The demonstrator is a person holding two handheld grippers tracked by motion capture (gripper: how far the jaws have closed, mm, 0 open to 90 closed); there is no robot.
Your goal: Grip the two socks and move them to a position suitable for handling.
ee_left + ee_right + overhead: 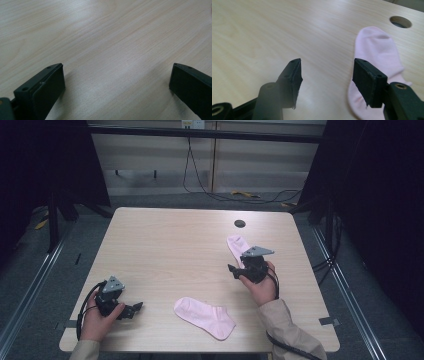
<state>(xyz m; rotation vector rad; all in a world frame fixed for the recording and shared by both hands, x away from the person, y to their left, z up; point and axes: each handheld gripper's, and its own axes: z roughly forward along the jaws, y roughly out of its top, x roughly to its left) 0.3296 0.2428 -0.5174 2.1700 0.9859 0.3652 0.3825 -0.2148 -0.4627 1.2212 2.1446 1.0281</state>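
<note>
Pink sock [378, 50], soft, light and limp, lying flat on the desk [165, 250] beside the right gripper [325, 75], whose released jaws are standing over bare wood, best pinched at the cuff edge; second sock [204, 317] lying nearer, left gripper [116, 82] resting released.

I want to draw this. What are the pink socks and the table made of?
Both pink socks, the near one and the far one, look like soft knitted cloth, matte, lying limp and flat. The table looks like pale wood or wood-look laminate: light grain lines with a slight sheen. Which of those, I cannot tell.
</note>
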